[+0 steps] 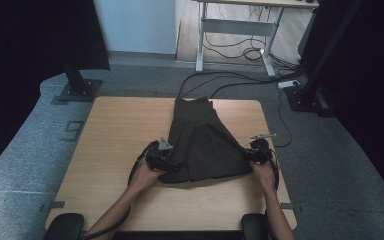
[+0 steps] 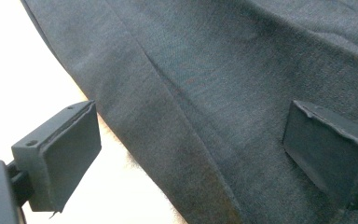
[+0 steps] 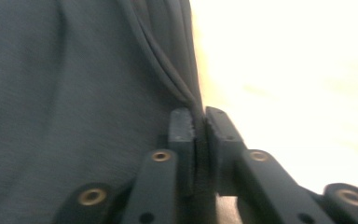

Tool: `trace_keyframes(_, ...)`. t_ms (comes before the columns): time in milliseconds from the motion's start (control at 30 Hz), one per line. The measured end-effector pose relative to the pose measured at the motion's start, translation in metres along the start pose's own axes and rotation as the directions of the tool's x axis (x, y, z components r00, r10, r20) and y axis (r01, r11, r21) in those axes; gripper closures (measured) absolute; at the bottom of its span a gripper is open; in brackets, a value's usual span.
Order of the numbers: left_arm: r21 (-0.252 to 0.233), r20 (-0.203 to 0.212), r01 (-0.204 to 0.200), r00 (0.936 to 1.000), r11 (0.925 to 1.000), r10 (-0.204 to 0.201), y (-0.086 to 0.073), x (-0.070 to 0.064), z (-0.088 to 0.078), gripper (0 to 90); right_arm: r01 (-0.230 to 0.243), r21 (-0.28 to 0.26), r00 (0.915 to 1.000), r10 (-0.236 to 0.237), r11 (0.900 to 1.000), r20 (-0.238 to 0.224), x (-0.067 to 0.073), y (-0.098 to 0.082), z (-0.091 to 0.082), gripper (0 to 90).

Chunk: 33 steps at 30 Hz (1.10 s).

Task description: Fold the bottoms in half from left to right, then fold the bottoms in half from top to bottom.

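1. I am working on a dark charcoal pleated fabric skirt point(image 1: 202, 142) that is lying flat in the middle of the light wooden worktop point(image 1: 115, 135), with its narrow waistband at the far edge and its wide hem near me.
2. My right hand-held gripper point(image 1: 251, 155) is sitting at the right near corner of the hem. In the right gripper view its jaws are pinching the folded fabric edge point(image 3: 193, 100) tightly between them, so that corner is being gripped.
3. My left hand-held gripper point(image 1: 166, 164) is resting at the left near corner of the hem. In the left gripper view its jaws are standing wide apart, one pad over the cloth point(image 2: 205, 93) and the other over the bare worktop, holding nothing.
4. I judge that I am taking hold of both hem corners, probably for a fold, and I am halfway through that.
5. The next move is calling for the left jaws to close on the hem edge lying between them, catching every layer, before I am lifting both corners together and evenly.
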<state>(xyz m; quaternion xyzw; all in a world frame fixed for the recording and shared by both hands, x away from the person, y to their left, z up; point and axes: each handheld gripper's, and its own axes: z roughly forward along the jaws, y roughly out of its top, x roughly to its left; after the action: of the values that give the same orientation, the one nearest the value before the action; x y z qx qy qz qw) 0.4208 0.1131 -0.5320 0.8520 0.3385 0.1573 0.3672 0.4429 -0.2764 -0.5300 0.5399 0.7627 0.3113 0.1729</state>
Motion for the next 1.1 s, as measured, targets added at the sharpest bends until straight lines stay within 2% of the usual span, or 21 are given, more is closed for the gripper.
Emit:
trace_keyframes(33,0.001,0.004,0.003,1.0,1.0,-0.003,0.0,0.0,0.0,4.1,-0.021,0.003,0.9996,0.021,1.0,-0.018,-0.002,-0.006,0.005,72.9)
trace_keyframes(100,0.004,0.011,0.01,0.9999,0.9999,-0.01,-0.001,0.002,0.002,4.0,-0.053,-0.031,0.9979,0.051,0.998,-0.04,-0.004,-0.01,0.004,70.5)
trace_keyframes(333,0.02,0.008,-0.003,1.0,0.9998,0.003,-0.003,0.002,0.0,4.1,-0.024,-0.009,0.999,0.023,1.0,-0.038,-0.001,-0.009,0.003,72.2)
trace_keyframes(433,0.023,0.01,0.008,0.9999,0.9997,-0.008,-0.009,0.006,-0.003,4.7,-0.008,-0.01,0.9991,0.007,1.0,-0.042,0.005,-0.011,0.002,72.5)
trace_keyframes(600,0.019,0.016,0.053,0.9984,0.9984,-0.054,-0.022,0.018,-0.013,5.8,0.026,-0.017,0.9974,-0.027,1.0,-0.066,0.02,-0.018,-0.002,72.5)
trace_keyframes(833,0.02,-0.019,0.08,0.9966,0.9966,-0.08,-0.039,0.034,-0.031,5.8,0.079,-0.006,0.9903,-0.079,0.997,-0.114,0.045,-0.024,-0.006,72.4)
trace_keyframes(1000,0.021,-0.058,0.105,0.9929,0.9942,-0.104,-0.05,0.05,-0.044,5.8,0.122,-0.004,0.9806,-0.121,0.993,-0.154,0.069,-0.03,-0.009,71.9)
trace_keyframes(1100,0.026,-0.099,0.117,0.9886,0.9928,-0.114,-0.054,0.059,-0.051,5.8,0.154,-0.004,0.9708,-0.152,0.988,-0.185,0.086,-0.035,-0.012,71.0)
